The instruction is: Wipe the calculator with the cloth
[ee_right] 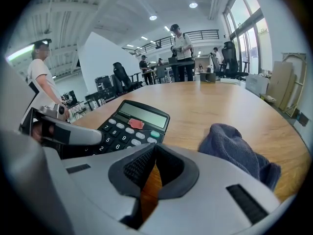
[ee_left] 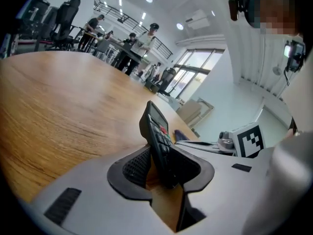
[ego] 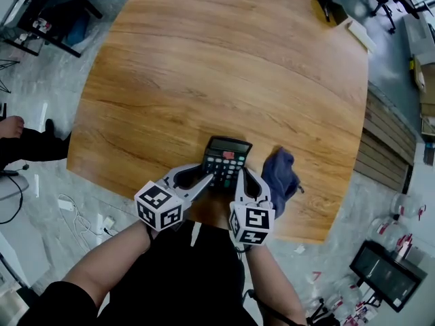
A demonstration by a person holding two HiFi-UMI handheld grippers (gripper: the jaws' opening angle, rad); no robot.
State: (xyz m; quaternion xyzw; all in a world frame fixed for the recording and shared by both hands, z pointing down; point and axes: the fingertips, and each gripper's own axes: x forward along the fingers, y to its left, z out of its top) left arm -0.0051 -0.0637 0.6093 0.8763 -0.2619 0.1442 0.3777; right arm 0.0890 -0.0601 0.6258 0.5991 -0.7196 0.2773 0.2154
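Observation:
A black calculator [ego: 226,160] lies near the front edge of the wooden table [ego: 204,66], keys up. Right of it is a crumpled blue cloth [ego: 282,176], apart from both grippers. My left gripper [ego: 204,180] reaches in from the left. In the left gripper view the calculator's near edge [ee_left: 157,136] stands between the jaws. It is against the right pad, and a sliver of wood shows at the left pad [ee_left: 136,166]. My right gripper [ee_right: 155,163] is shut and empty. It sits just before the calculator [ee_right: 129,126], with the cloth [ee_right: 234,151] to its right.
A black box [ego: 329,5] and a white slab [ego: 360,34] sit at the table's far right corner. The front edge of the table runs just under both grippers. People, desks and office chairs stand far off in the room.

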